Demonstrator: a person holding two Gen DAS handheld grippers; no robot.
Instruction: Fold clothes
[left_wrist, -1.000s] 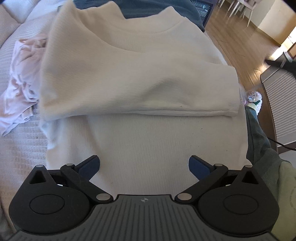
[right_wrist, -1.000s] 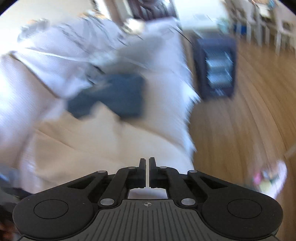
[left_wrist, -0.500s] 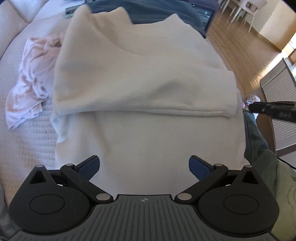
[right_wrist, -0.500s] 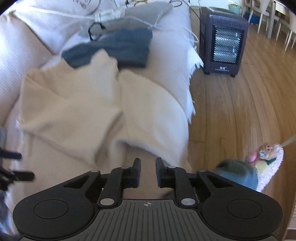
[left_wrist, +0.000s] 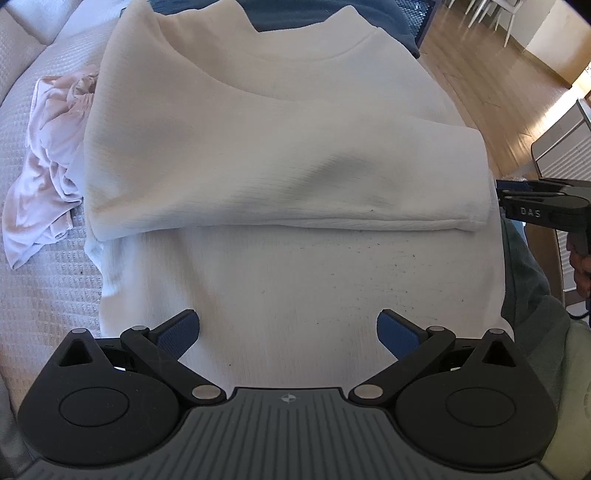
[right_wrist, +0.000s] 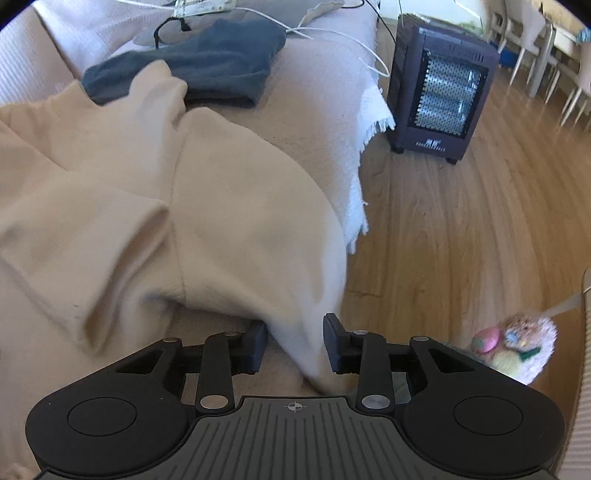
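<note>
A cream sweatshirt (left_wrist: 280, 147) lies flat on the bed, collar at the far end, with one sleeve (left_wrist: 295, 192) folded across its chest. My left gripper (left_wrist: 288, 328) hovers over the sweatshirt's lower body, jaws wide open and nothing between them. In the right wrist view the sweatshirt (right_wrist: 221, 206) hangs over the bed's right edge. My right gripper (right_wrist: 294, 332) is there with its jaws opening, a hanging fold of the cloth between the fingers. The right gripper (left_wrist: 517, 199) also shows at the sleeve's cuff end in the left wrist view.
A crumpled pink garment (left_wrist: 48, 166) lies left of the sweatshirt. A dark blue garment (right_wrist: 199, 66) and cables (right_wrist: 332, 33) lie beyond the collar. A heater (right_wrist: 439, 88) stands on the wooden floor (right_wrist: 461, 240). A plush slipper (right_wrist: 513, 347) sits low right.
My right gripper came down to the sweatshirt's right edge and went from shut to partly open around a fold. The left gripper stayed open over the lower body.
</note>
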